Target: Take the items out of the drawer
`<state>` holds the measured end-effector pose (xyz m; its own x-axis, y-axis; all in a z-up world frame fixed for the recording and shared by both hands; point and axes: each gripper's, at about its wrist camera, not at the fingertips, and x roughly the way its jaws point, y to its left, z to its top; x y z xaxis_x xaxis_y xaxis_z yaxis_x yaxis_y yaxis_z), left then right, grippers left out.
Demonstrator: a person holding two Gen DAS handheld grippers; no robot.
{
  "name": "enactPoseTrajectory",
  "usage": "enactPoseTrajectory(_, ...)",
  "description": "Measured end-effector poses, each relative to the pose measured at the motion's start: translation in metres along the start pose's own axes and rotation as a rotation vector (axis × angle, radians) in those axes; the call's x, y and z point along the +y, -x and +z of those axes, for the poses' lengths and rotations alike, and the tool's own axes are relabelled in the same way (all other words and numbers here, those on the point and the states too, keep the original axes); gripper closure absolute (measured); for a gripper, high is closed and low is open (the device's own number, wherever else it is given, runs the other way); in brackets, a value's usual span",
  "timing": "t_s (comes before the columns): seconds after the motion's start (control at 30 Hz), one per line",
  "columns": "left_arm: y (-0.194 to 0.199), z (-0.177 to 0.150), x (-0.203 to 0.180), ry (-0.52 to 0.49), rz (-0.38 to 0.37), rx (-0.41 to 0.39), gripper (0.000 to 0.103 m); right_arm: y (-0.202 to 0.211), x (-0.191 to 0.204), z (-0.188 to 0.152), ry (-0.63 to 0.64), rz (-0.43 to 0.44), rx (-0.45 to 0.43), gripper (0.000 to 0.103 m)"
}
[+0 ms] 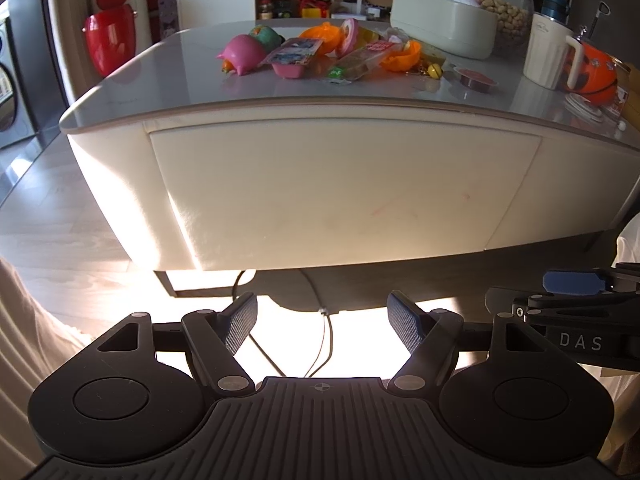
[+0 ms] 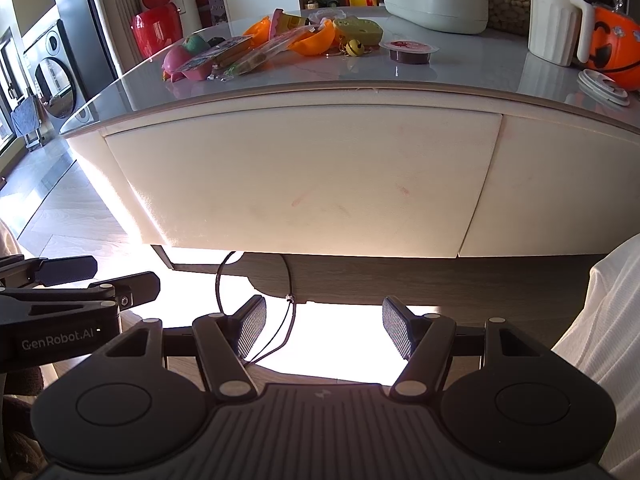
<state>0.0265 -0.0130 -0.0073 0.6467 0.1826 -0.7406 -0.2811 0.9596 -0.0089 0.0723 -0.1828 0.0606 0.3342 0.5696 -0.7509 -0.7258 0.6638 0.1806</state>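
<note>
Left tool (image 1: 322, 320): fingers spread wide, nothing between them. It is held low, in front of the desk (image 1: 168, 60) and below its top, apart from the drawer front. Right tool (image 2: 324, 326): fingers likewise spread wide, gripping nothing, at the same low position just beside the left tool. Each tool shows at the side edge of the other's wrist view.

Drawer (image 1: 340, 188): a cream panel set in the front face of the desk, directly under the front edge of the top. It is fully closed; its face sits flush with the neighbouring panel to the right. Faint reddish marks show on the panel.

Desk top, front-left area: a cluster of small items lies together. It includes a pink pig-shaped toy (image 1: 242, 54), a pink tray with a printed lid (image 1: 294, 62), a clear wrapped snack pack (image 1: 360, 62) and orange shell halves (image 1: 402, 56). A small yellow bell (image 2: 354, 47) lies beside the cluster, and a sealed brown cup (image 2: 408, 51) stands apart to its right.

Desk top, back-right area: a white oblong container (image 1: 442, 28), a glass jar of peanuts (image 1: 506, 12), a white ribbed jug (image 1: 550, 50) and an orange pumpkin bucket (image 2: 616, 50) at the right edge.

A black cable (image 2: 286, 320) hangs below the desk. A red bin (image 1: 108, 34) is behind the left corner.
</note>
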Motion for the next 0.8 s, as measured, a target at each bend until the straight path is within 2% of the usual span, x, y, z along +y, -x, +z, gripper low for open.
enactPoseTrajectory(0.8,-0.0015,-0.0016,-0.0014,-0.005,0.003,0.011,0.026,0.0012,0.0003,0.0015,-0.001,0.005,-0.005,0.038)
